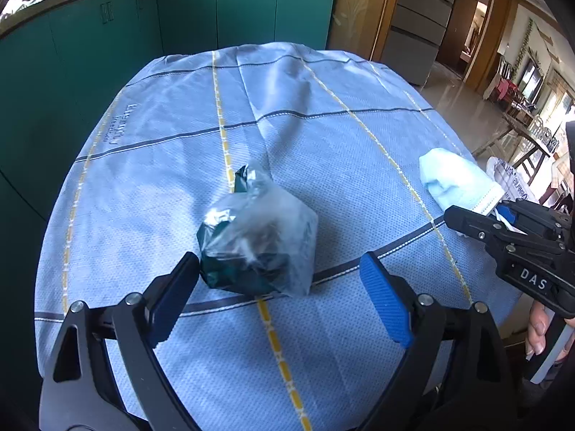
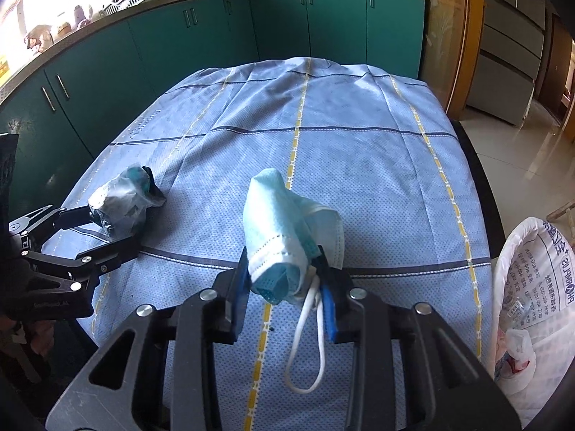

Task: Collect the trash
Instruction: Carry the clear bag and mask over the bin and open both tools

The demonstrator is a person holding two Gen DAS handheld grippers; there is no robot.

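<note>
A crumpled clear plastic bag with dark green wrapping inside (image 1: 257,240) lies on the blue checked tablecloth (image 1: 323,136). My left gripper (image 1: 284,269) is open, its fingers on either side of the bundle's near end. The bundle also shows in the right wrist view (image 2: 122,201), with the left gripper (image 2: 97,230) around it. My right gripper (image 2: 285,273) is shut on a crumpled light blue face mask (image 2: 276,222), held above the cloth with its white ear loops (image 2: 309,344) hanging down. The mask (image 1: 456,179) and right gripper (image 1: 478,217) show at the right in the left wrist view.
A white printed plastic bag (image 2: 532,309) stands open at the table's right edge. Teal kitchen cabinets (image 2: 215,36) curve behind the table, with dishes and pans on the counter. A tiled floor and grey fridge (image 2: 510,54) lie to the right.
</note>
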